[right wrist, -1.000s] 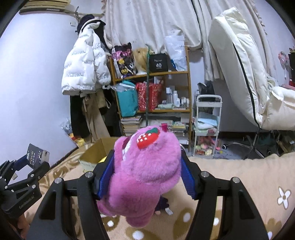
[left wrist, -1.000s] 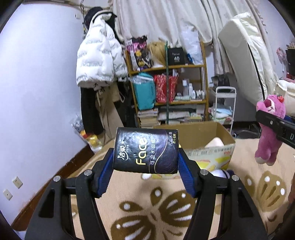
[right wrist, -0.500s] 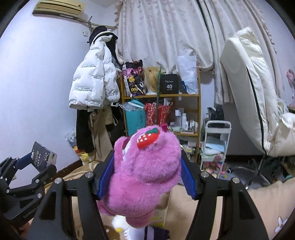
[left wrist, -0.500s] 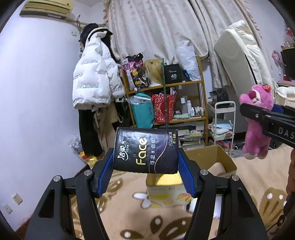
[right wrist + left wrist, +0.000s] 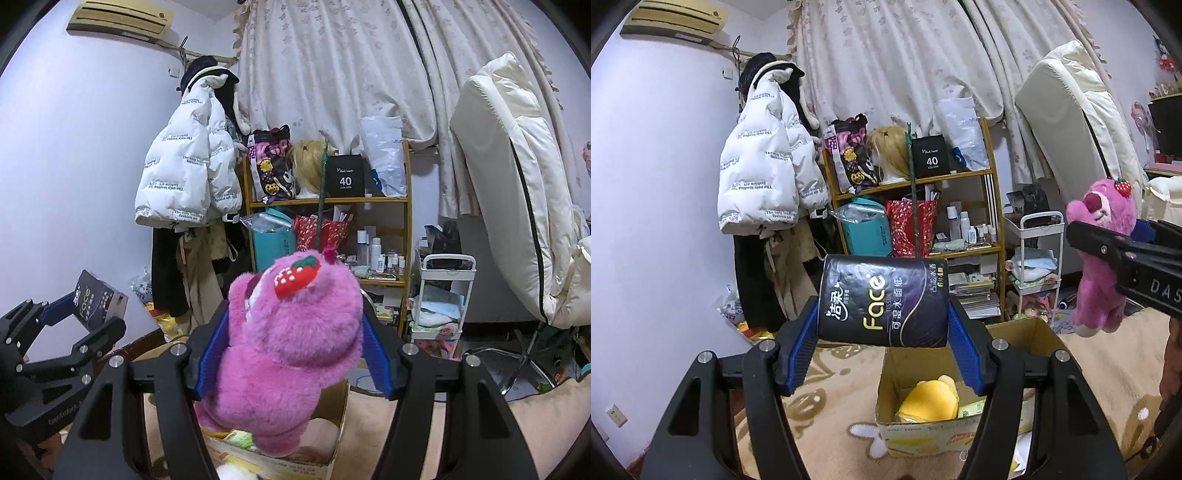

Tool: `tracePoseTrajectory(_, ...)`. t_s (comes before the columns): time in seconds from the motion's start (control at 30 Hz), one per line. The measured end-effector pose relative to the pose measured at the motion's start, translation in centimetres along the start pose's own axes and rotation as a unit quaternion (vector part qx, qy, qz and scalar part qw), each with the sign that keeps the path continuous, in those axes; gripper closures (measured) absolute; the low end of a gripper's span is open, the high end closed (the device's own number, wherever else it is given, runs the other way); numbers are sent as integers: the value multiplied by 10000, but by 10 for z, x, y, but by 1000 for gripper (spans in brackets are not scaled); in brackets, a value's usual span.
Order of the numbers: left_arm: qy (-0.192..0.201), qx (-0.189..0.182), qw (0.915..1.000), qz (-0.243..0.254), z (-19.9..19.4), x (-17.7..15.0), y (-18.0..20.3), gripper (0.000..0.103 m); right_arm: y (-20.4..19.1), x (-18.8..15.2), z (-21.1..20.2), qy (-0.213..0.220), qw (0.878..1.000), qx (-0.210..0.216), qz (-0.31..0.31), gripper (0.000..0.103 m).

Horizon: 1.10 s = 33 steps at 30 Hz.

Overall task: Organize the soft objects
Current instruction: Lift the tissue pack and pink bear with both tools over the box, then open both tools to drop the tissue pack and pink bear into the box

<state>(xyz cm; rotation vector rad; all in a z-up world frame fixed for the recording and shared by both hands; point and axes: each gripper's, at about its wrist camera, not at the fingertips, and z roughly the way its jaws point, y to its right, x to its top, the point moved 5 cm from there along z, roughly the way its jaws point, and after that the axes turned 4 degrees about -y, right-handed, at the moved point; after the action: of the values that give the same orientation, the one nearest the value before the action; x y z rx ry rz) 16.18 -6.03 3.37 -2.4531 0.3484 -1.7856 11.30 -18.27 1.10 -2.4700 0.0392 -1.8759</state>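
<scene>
A black "Face" tissue pack (image 5: 882, 301) is held level in the air above an open cardboard box (image 5: 886, 373) containing a yellow plush toy (image 5: 929, 400), while a fuzzy pink strawberry-topped plush bear (image 5: 291, 339) hangs upright beside it.

Left claw carries a tissue pack above an open box

The left claw (image 5: 882, 325) clamps a black plastic-wrapped "Face" tissue pack (image 5: 882, 301) between its blue pads (image 5: 803, 343), above a brown cardboard box (image 5: 1027, 332) holding a yellow plush toy (image 5: 929, 400); at right, the right claw (image 5: 1108, 247) grips a pink plush bear (image 5: 1102, 254).
</scene>
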Motion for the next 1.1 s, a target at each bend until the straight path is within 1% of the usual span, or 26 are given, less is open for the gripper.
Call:
tracePoseTrajectory(0.27,-291,-95,9995,14,27,-21,7,39,0,-17,24,-217,9997,107,36,34)
tracePoseTrajectory(0.43,-341,-94,9993,83,38,-29,11,39,2,-29,40,-405,9991,109,76,34)
tracePoseTrajectory(0.57,-497,-72,9987,-40,51,-39,10,39,4,-42,53,-591,9981,139,129,34)
tracePoseTrajectory(0.7,-719,-15,9974,-17,66,-48,10,39,3,-55,65,-780,9969,117,15,34)
tracePoseTrajectory(0.83,-870,-125,9961,-53,74,-55,12,39,4,-65,74,-967,9953,100,17,33)
tracePoseTrajectory(0.93,-949,-211,9953,5,77,-60,17,38,4,-70,77,-1045,9945,47,-26,33)
tracePoseTrajectory(1.1,-1163,-408,9923,-70,84,-70,20,38,5,-76,79,-1161,9932,-75,-84,31)
